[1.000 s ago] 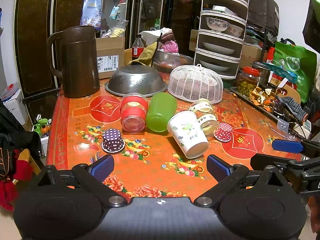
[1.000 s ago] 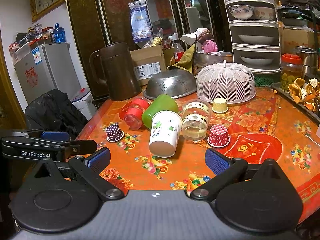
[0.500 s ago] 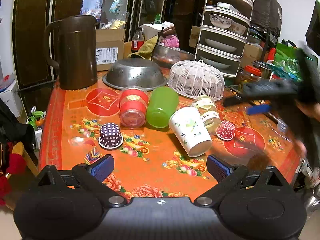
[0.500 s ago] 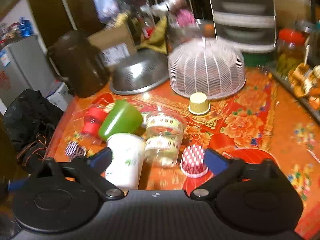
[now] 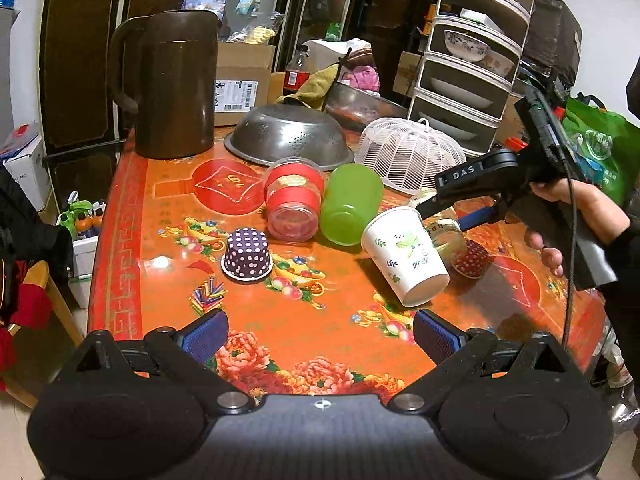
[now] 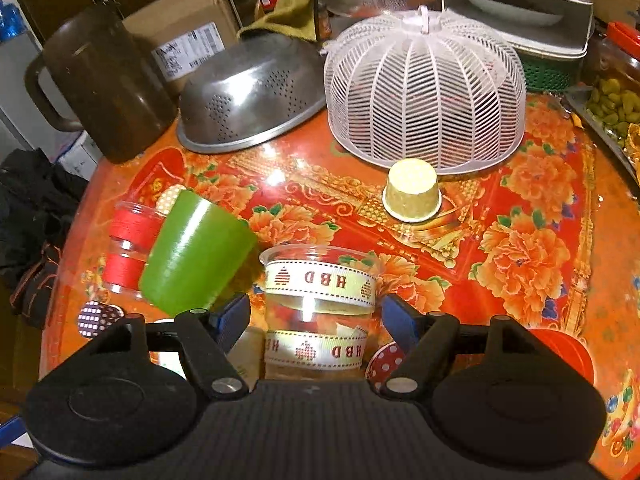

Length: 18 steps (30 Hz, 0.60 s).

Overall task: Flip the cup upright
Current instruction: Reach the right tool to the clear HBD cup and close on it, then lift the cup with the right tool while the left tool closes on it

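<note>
Fingers of the right tool stand spread and empty astride the clear ribboned cup, lying sideways mid-desk, rim pointing away toward the far edge.

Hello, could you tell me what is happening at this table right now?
A person holds a gripper in each hand over a cluttered table. The right gripper, jaws open, straddles a clear ribbon-wrapped cup lying on its side, not yet clamped. The left gripper hangs back, open and empty. A green cup and a white paper cup also lie tipped.
</note>
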Available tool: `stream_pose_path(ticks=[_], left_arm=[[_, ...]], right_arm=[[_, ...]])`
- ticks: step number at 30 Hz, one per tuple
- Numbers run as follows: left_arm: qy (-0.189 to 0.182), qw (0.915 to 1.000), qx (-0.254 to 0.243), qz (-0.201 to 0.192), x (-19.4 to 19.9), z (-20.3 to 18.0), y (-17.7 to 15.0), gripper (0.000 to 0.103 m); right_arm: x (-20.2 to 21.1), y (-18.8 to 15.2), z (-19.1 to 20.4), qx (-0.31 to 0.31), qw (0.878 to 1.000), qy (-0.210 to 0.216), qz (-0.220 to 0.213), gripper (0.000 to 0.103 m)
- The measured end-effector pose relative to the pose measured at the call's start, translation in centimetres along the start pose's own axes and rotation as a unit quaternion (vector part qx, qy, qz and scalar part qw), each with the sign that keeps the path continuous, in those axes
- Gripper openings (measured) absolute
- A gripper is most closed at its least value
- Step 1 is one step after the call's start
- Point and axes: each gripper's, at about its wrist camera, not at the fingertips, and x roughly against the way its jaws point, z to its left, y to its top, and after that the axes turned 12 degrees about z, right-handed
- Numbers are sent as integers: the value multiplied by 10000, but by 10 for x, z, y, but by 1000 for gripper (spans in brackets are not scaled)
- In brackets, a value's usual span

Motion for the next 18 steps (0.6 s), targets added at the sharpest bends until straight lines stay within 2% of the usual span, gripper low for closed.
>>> stream_pose_path(ticks=[5,9,14,18], left_arm=[[6,10000,39,-13,4,3,-3,100],[12,9999,102,-29,6,7,-5,100],[30,9998,170,-49,11,13,-8,100],[-134,9995,286,37,15,20,-12,100]], right_arm=[[-12,5,2,24,9998,-104,166,65],[-6,5,6,23,9998,-205,20,62],[45,-9,24,255,9980,-236,-531,62],[103,-50,52,650,9940,63,-879,62]])
